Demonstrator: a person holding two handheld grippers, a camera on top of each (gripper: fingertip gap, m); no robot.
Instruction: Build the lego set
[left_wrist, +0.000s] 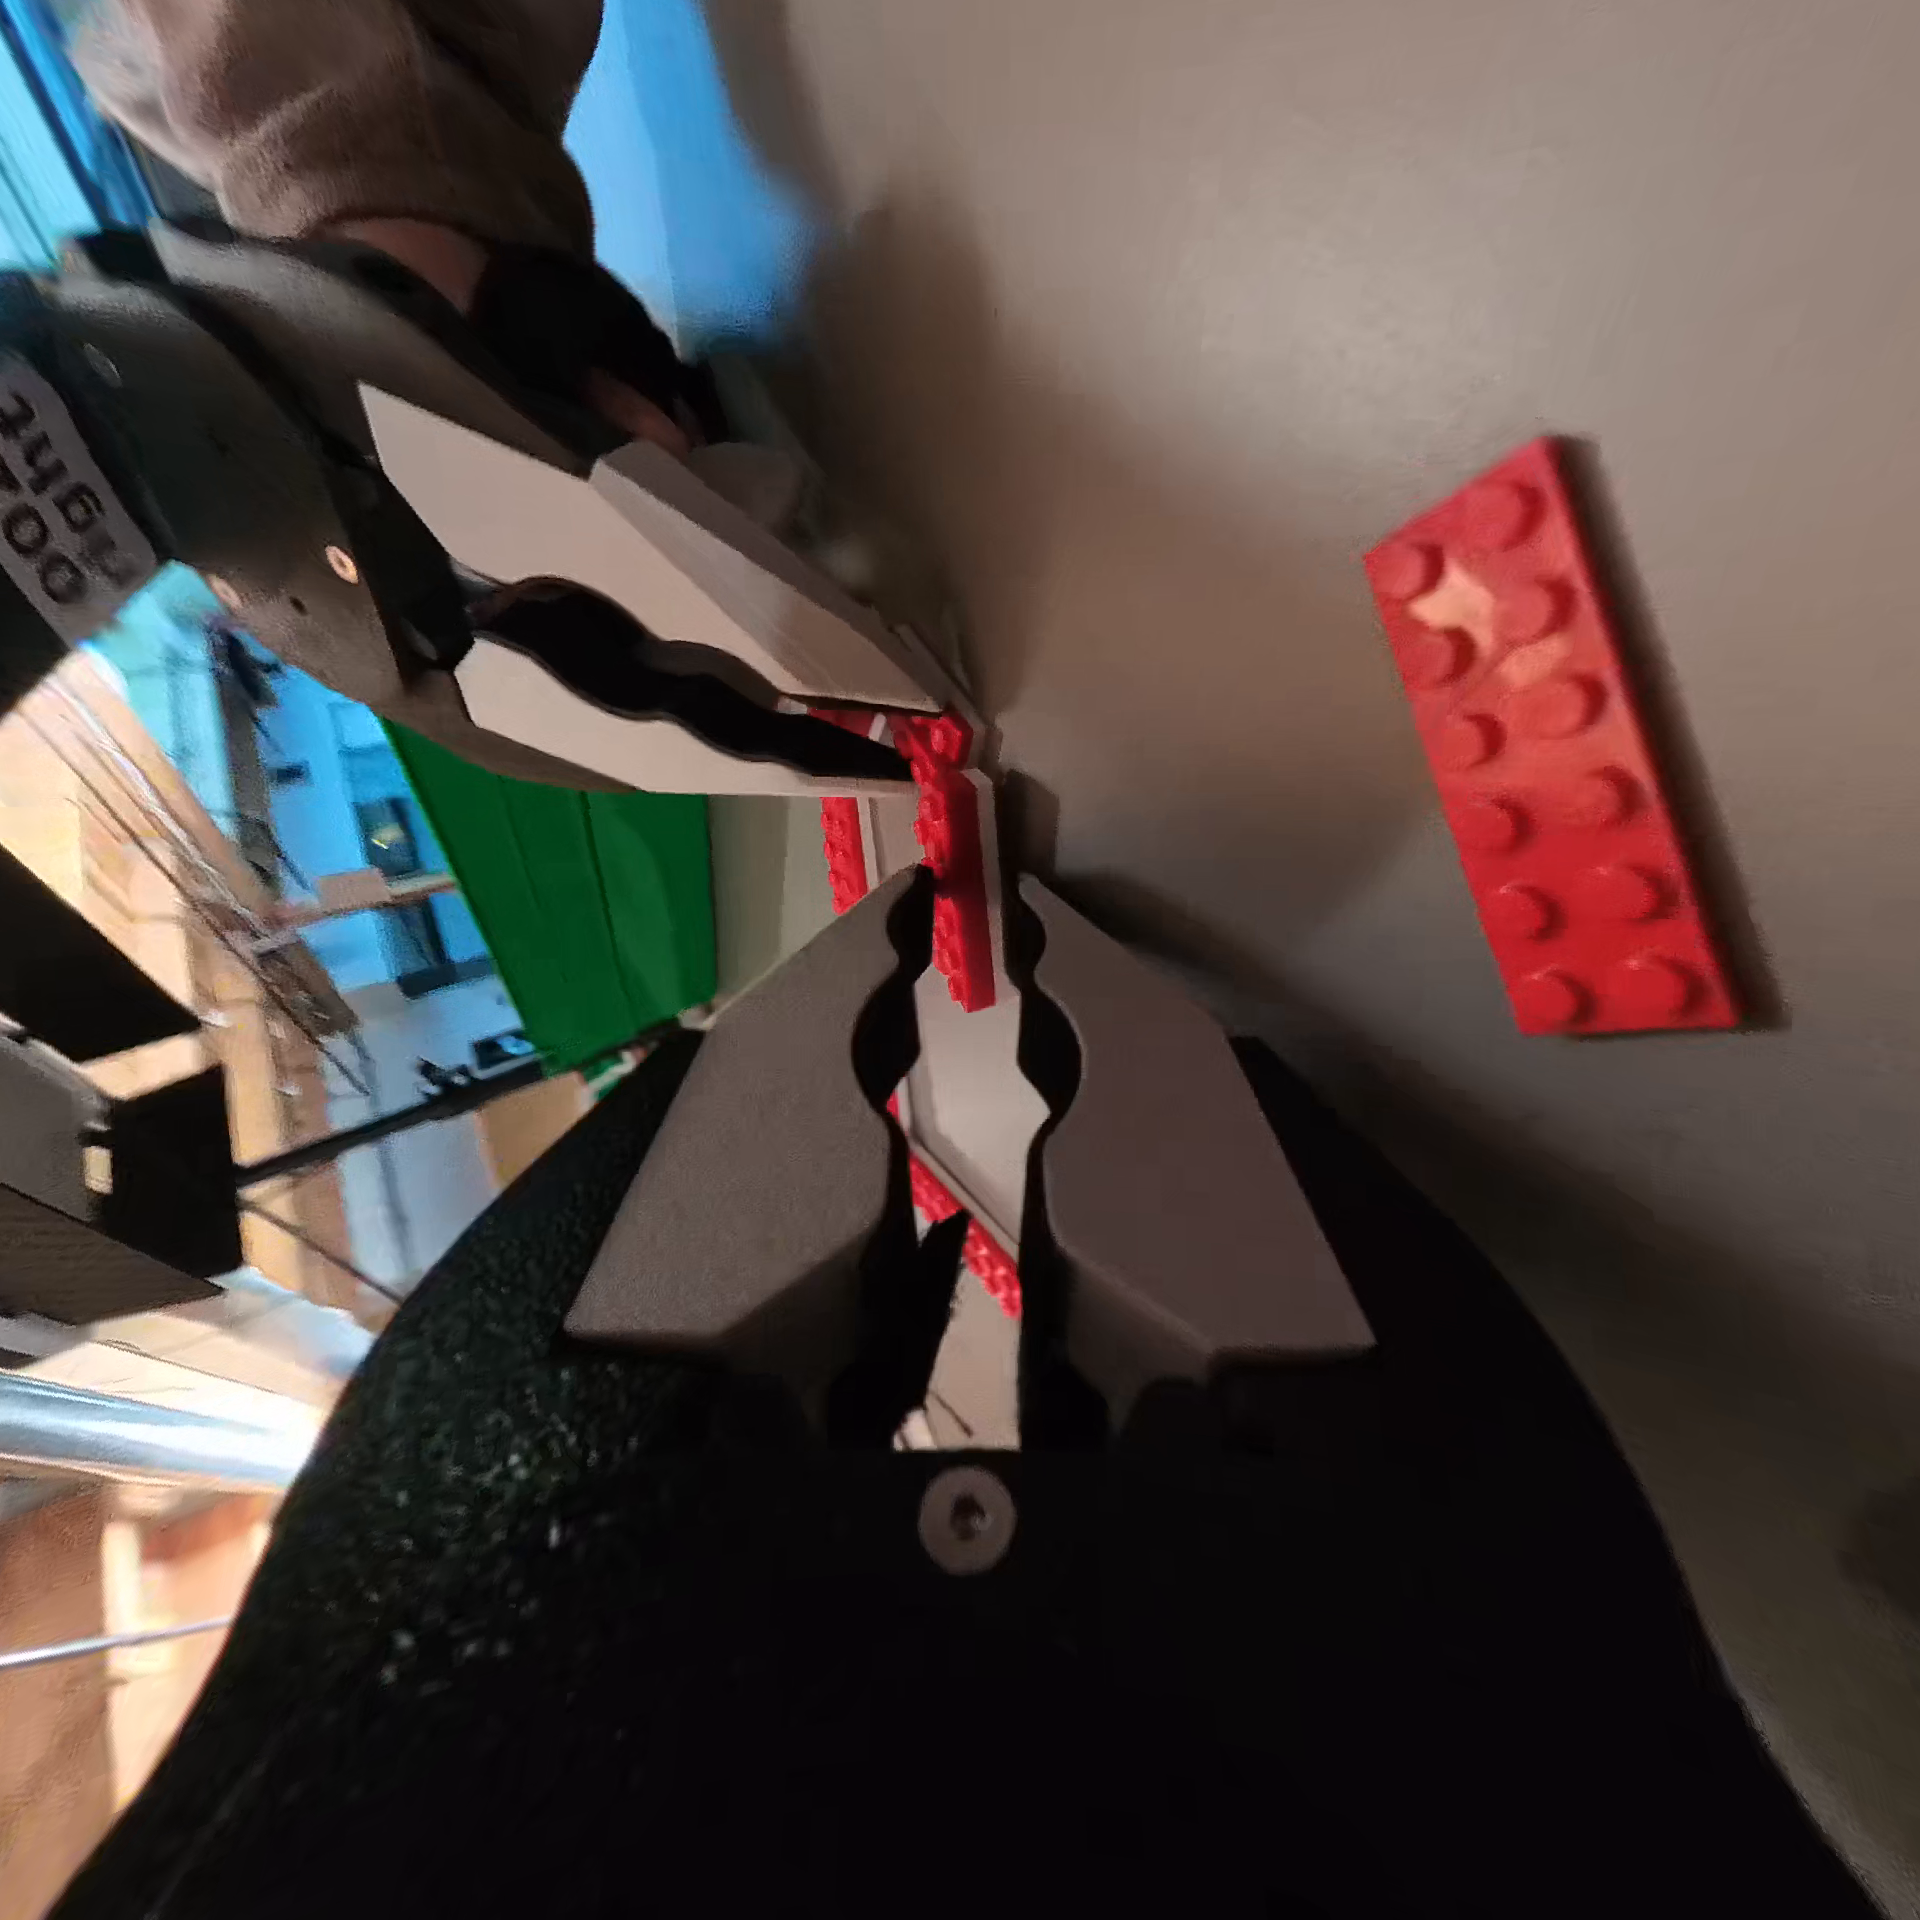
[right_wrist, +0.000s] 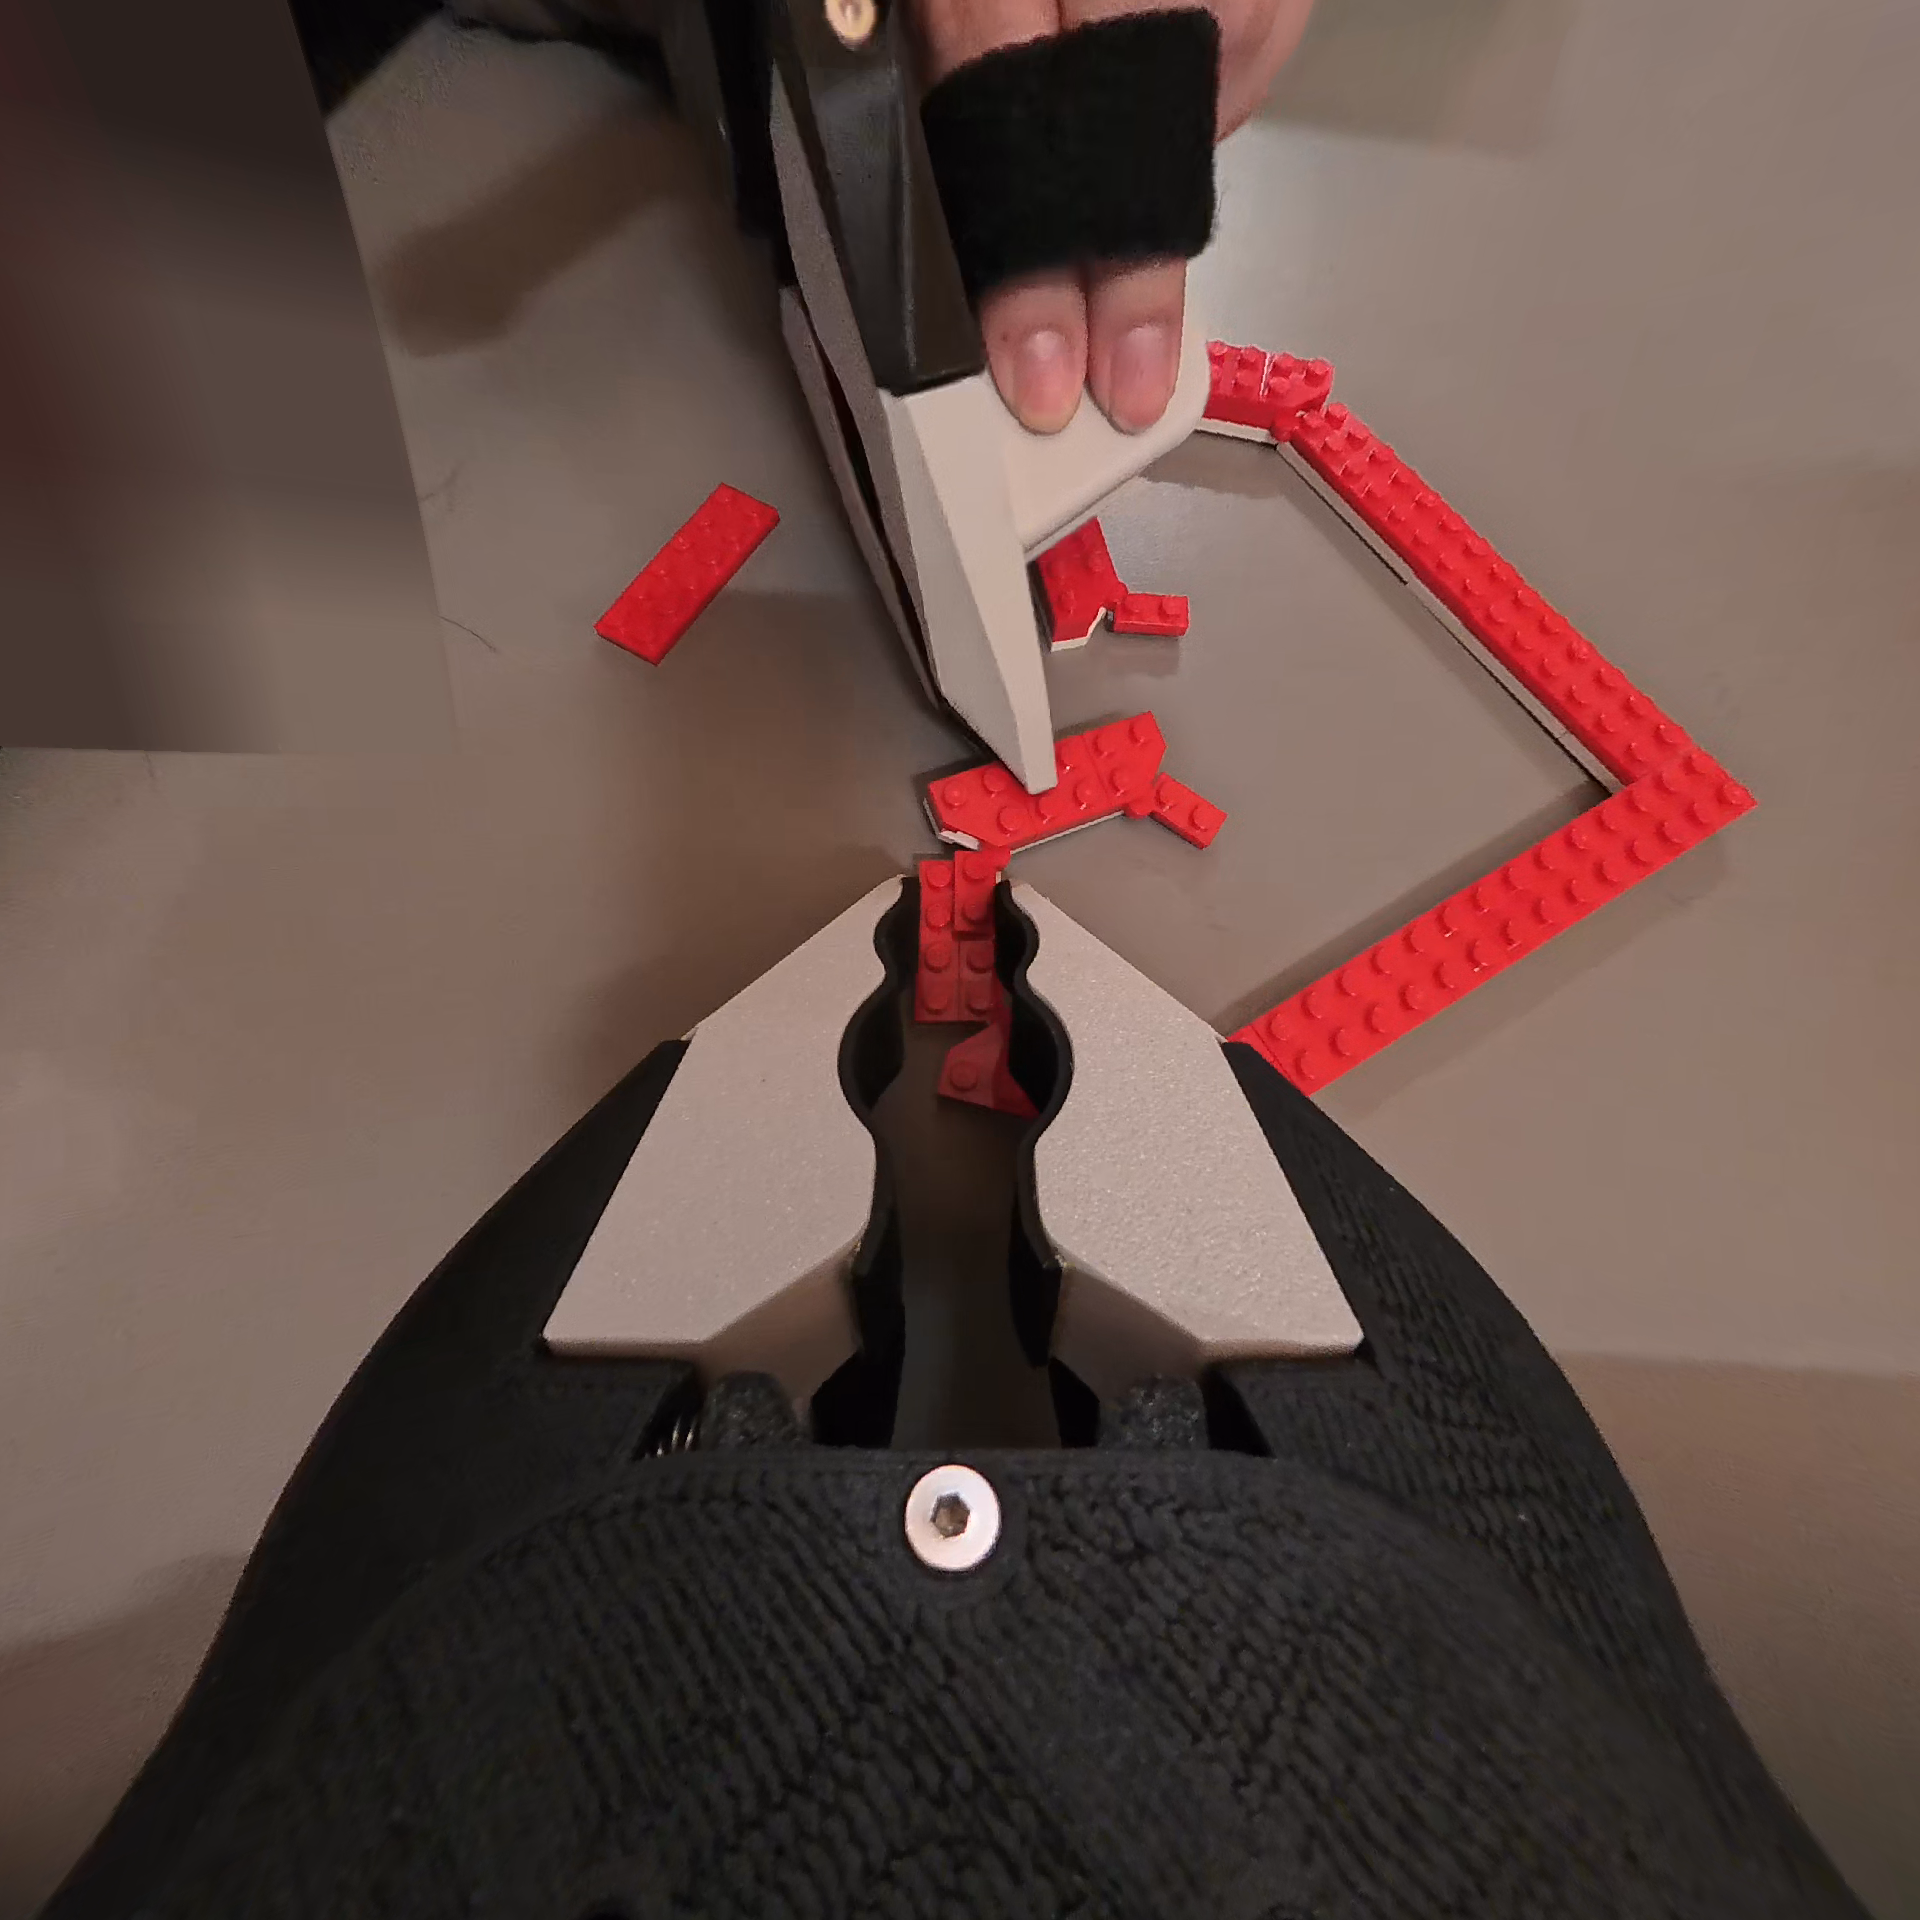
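the right hand-held gripper (right_wrist: 961, 894) grips a red strip (right_wrist: 958, 961), aiming it at the corner piece (right_wrist: 1049, 795); the left hand-held gripper (right_wrist: 1023, 774), closed, pins that piece to the desk (right_wrist: 312, 987) for joining.

One written item only. You have a white label (left_wrist: 68, 499) with black print on the black body of the right tool (left_wrist: 904, 764), at about nine o'clock in the left wrist view. The print sits upside down and runs off the frame edge; two short lines show, partly cut. Its wording is left unrecorded here. In your right wrist view nothing legible appears: the red lego plates (right_wrist: 1496, 623), the tool bodies and the grey surface (right_wrist: 312, 935) carry no readable marks, numbers or signs.
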